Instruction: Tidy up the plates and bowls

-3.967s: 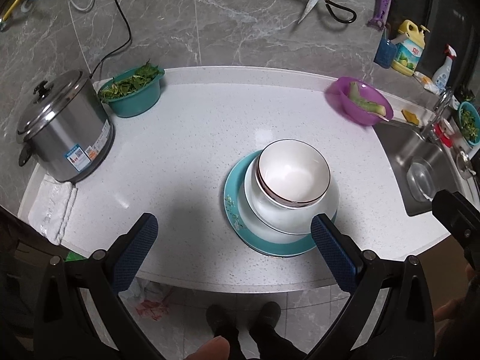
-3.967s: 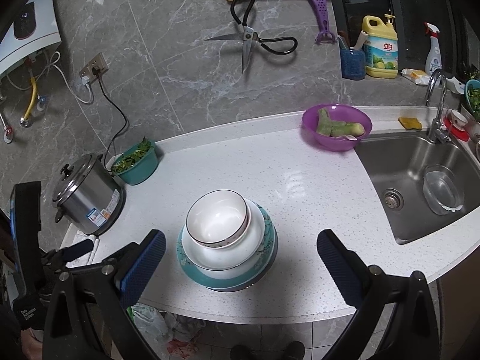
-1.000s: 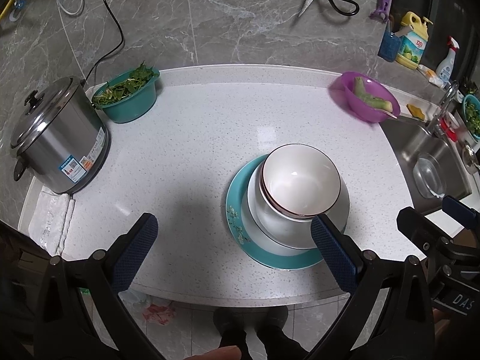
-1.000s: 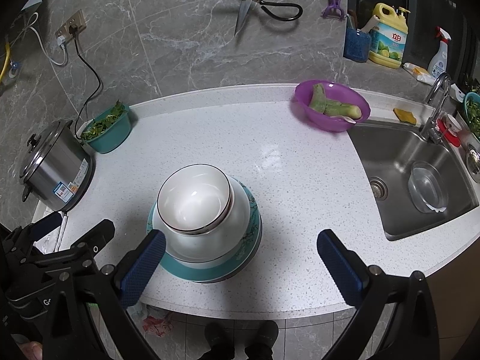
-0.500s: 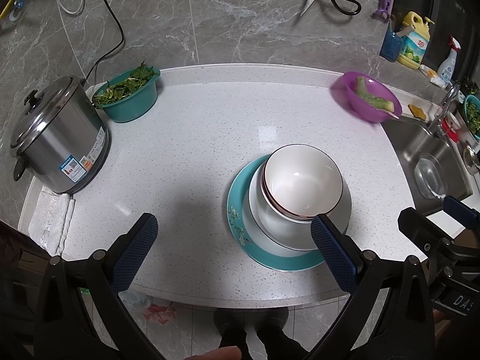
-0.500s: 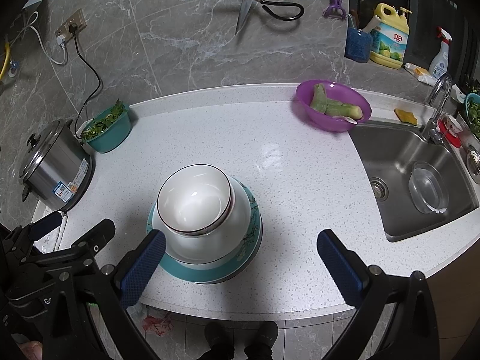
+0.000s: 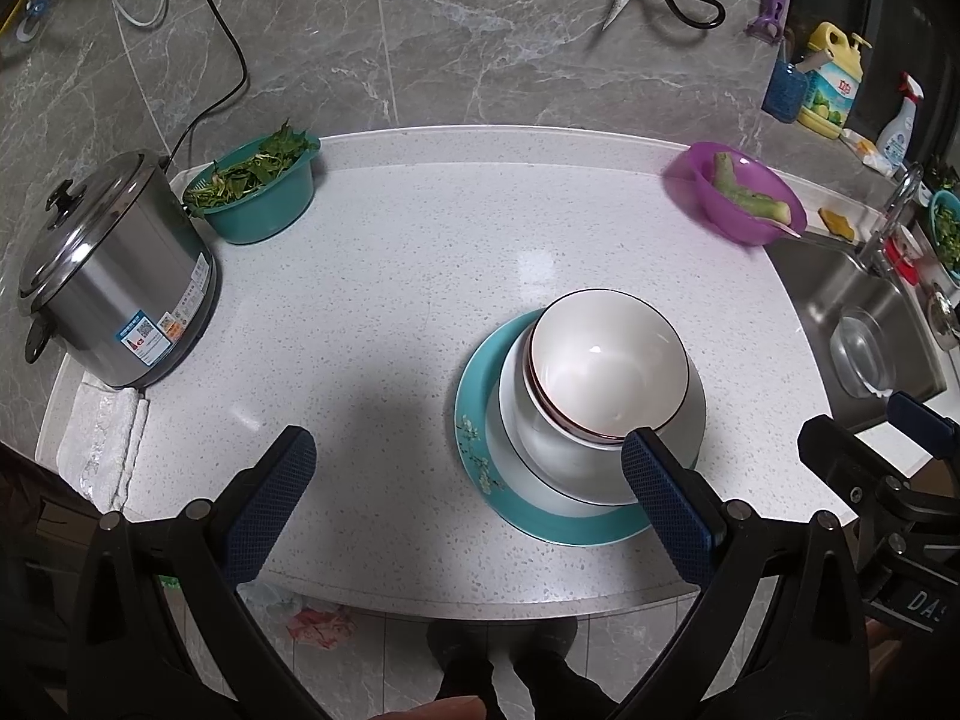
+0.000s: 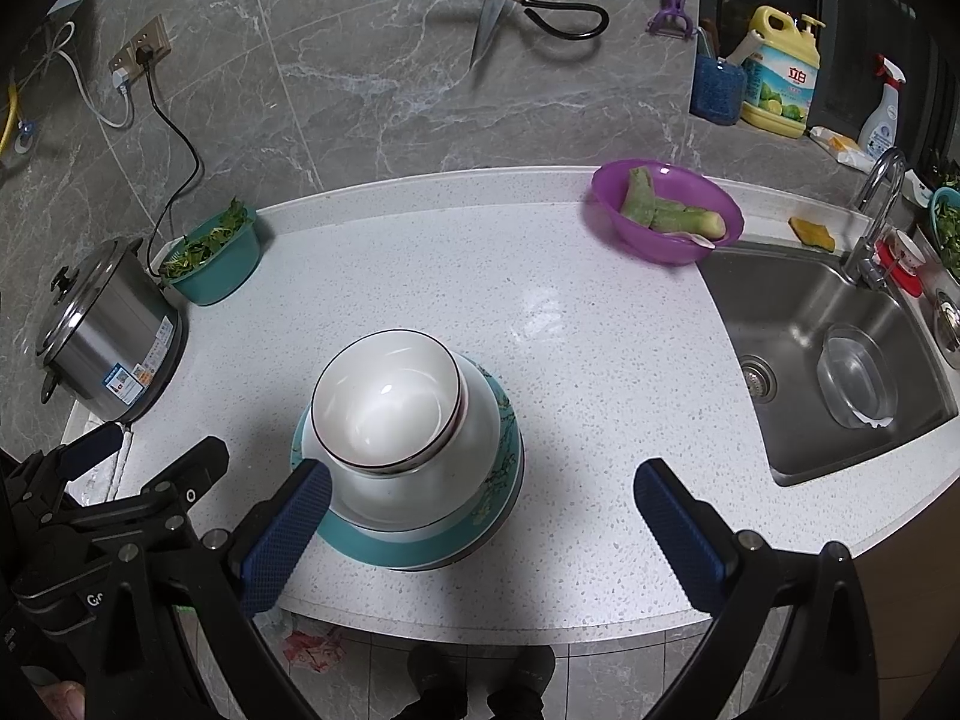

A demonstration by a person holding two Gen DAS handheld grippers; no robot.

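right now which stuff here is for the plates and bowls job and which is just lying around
For the job:
bowls
white plate
teal plate

Lying about:
rice cooker
greens basin
purple bowl
scissors
soap bottle
sink

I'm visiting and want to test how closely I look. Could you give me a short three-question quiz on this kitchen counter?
1. True or false: the white bowl sits at the top of the stack on the teal plate.
2. What lies in the purple bowl? A. leafy greens B. pale green vegetable pieces C. water
3. Fill in: the left gripper and the right gripper are both ____, holding nothing.

Key: 1 true. 2 B; the leafy greens are in the teal basin beside the rice cooker. 3 open.
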